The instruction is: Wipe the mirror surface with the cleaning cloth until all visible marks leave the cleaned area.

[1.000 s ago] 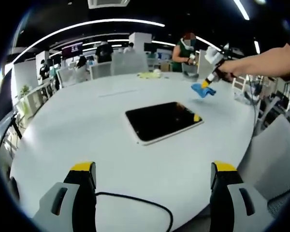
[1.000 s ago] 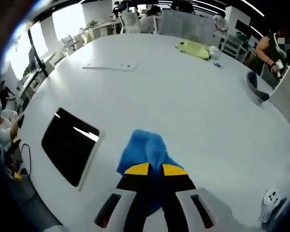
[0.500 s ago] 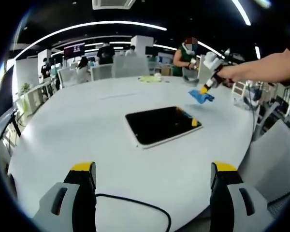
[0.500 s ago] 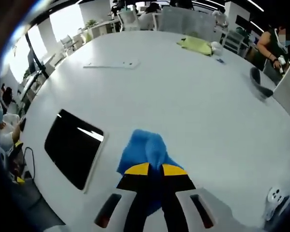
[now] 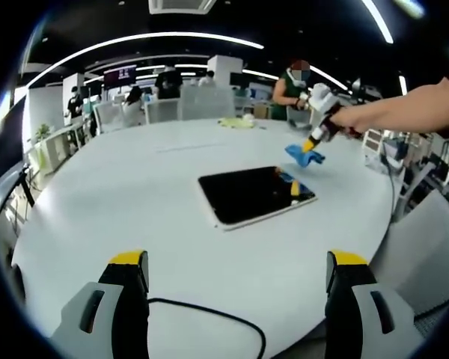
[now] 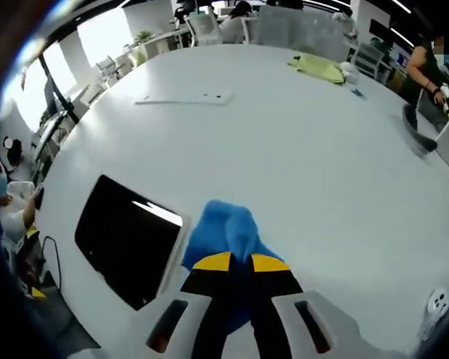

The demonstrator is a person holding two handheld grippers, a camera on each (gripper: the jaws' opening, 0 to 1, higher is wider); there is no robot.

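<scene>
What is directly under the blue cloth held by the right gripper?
The blue cloth, pinched in the right gripper, hangs over bare white table beside the mirror. Whether it touches the table, and the spot beneath it, can't be seen.

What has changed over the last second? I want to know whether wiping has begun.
The right gripper, shut on the blue cloth, has moved toward the mirror; the cloth now hangs by its far edge, contact not clear. The left gripper stayed open and back, and the mirror stayed flat on the white table.
</scene>
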